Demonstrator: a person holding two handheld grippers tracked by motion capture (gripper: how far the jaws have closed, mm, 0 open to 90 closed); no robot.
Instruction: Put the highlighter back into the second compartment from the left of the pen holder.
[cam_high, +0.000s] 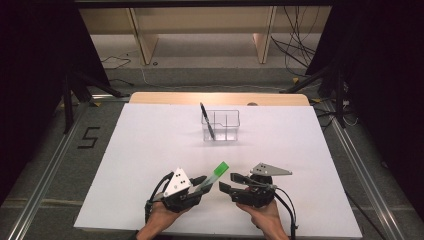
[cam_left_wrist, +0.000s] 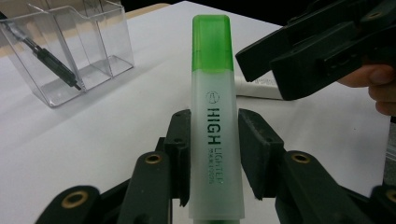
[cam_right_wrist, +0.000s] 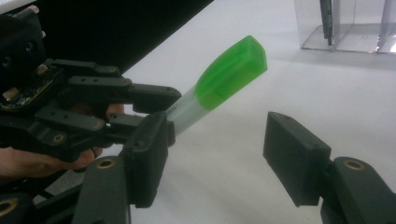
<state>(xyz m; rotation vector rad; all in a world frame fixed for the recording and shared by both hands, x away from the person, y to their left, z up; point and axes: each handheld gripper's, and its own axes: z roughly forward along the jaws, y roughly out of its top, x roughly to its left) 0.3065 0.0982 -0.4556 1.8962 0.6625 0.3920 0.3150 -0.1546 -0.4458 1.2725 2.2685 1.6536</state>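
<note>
A highlighter (cam_left_wrist: 212, 116) with a green cap and a frosted white body marked "HIGH LIGHTER" is clamped in my left gripper (cam_left_wrist: 213, 154), which is shut on its body. It points up and away, lifted off the white table (cam_high: 150, 150), near the front edge (cam_high: 218, 173). My right gripper (cam_high: 227, 183) stands open just right of it, with nothing between its jaws. In the right gripper view the green cap (cam_right_wrist: 231, 70) sticks out of my left gripper (cam_right_wrist: 144, 107), above and left of my right gripper (cam_right_wrist: 222, 158).
A clear plastic organizer (cam_high: 227, 131) with several compartments stands at the table's far middle, a black pen (cam_high: 207, 120) leaning in its left compartment. A white cylindrical thing (cam_left_wrist: 259, 87) lies on the table under the right gripper (cam_left_wrist: 317, 56). The floor beyond holds stands and cables.
</note>
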